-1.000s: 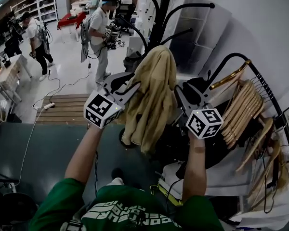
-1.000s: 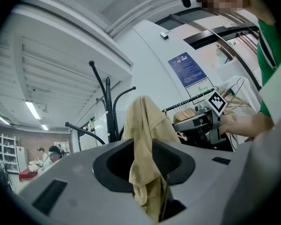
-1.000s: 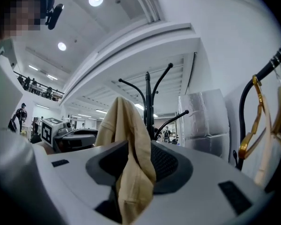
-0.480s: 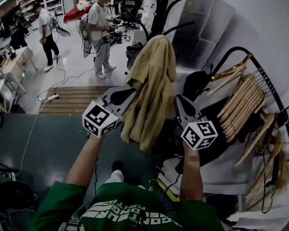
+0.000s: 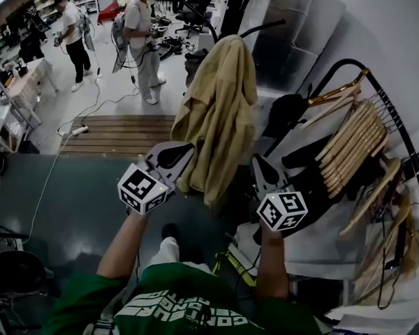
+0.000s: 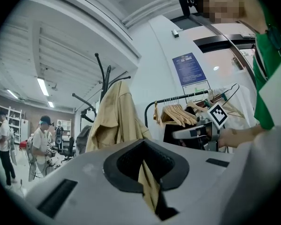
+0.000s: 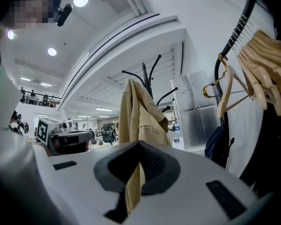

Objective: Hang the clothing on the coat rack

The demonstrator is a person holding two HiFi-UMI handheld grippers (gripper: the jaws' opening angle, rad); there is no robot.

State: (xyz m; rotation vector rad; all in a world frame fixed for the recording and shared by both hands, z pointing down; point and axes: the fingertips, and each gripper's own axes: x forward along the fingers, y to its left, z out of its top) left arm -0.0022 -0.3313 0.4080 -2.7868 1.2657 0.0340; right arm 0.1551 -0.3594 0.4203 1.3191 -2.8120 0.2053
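Close in, left tongs [image 6: 145, 159] pinch jacket [image 6: 114, 118].

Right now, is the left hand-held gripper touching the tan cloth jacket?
Touching. In the left gripper view, the left hand-held gripper is shut on the tan cloth jacket.

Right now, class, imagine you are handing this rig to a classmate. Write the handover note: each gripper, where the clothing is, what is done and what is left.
Left tongs: shut on a fold at the lower edge of the tan jacket.
Right tongs: have just been closing and are now shut on the same edge, on the jacket's other side.
Jacket: draped over the top of the black coat rack, hanging down between the two tongs.
Done: the jacket appears to be on the rack.
Left: probably pull it straight, check that it sits securely on a hook, then open both tongs and back away.
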